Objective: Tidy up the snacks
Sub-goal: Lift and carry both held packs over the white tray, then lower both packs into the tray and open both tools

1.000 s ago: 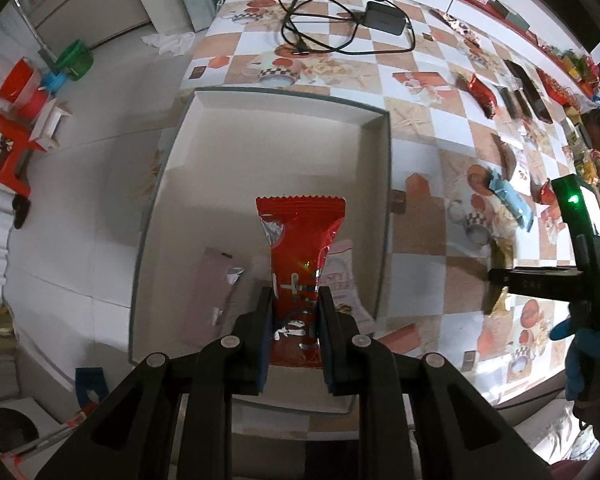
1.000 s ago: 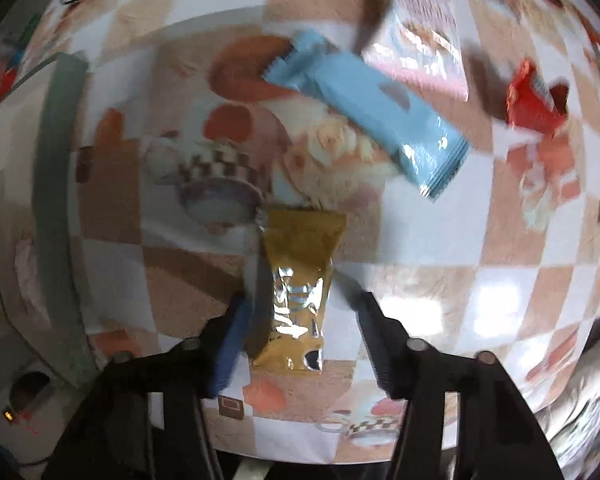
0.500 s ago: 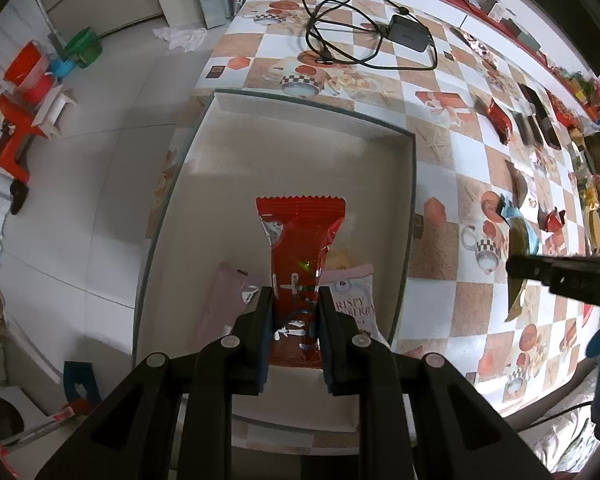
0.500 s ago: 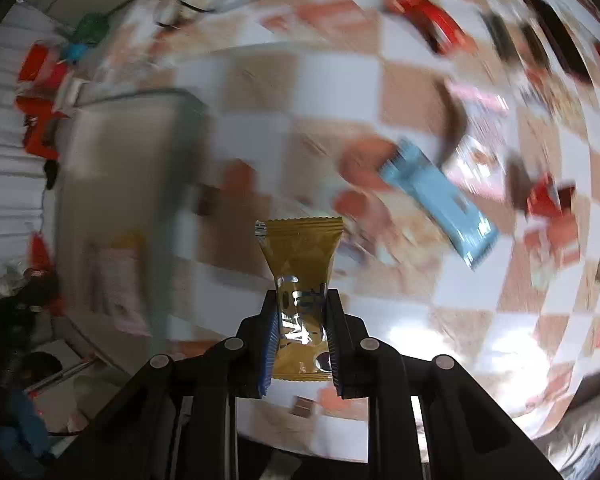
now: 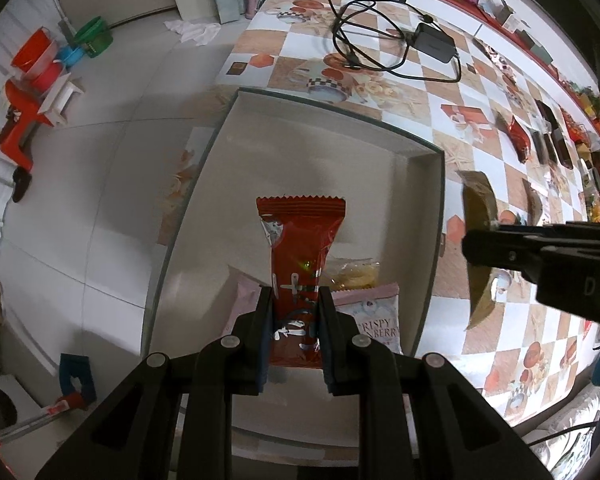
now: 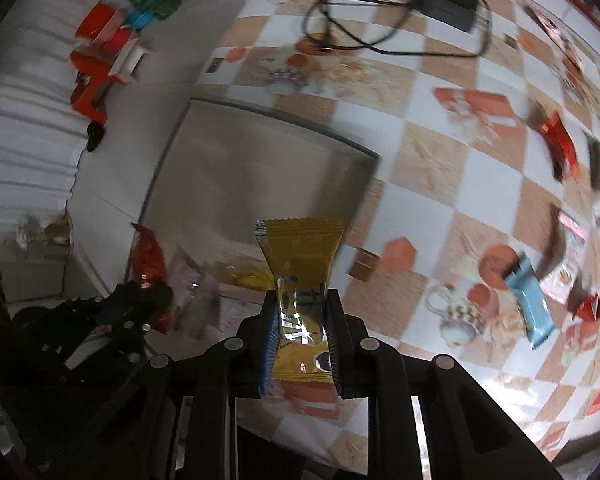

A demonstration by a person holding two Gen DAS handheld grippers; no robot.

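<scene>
My left gripper (image 5: 294, 316) is shut on a red snack packet (image 5: 300, 248), held over the white box (image 5: 428, 216) near its close end. In the box lie a pink "crispy" packet (image 5: 374, 320), a yellow snack (image 5: 354, 274) and a pale pink packet (image 5: 246, 292). My right gripper (image 6: 300, 320) is shut on a gold snack packet (image 6: 300, 256), above the box's right wall (image 6: 364, 196). From the left wrist view that gold packet (image 5: 478, 216) and the right gripper's arm (image 5: 540, 256) hang at the right. The right wrist view shows the left gripper (image 6: 140, 292) with the red packet (image 6: 148, 256).
Loose snacks lie across the chequered tablecloth: a blue bar (image 6: 530, 300), red packets (image 6: 558, 144) and dark bars (image 5: 552, 140) at the far right. A black charger with coiled cable (image 5: 432, 42) lies beyond the box. Red and green buckets (image 5: 48, 56) stand on the floor at left.
My right gripper shut on the gold packet, lifted it off the tablecloth and carried it left to the box edge. My left gripper drifted slightly over the box, still holding the red packet.
</scene>
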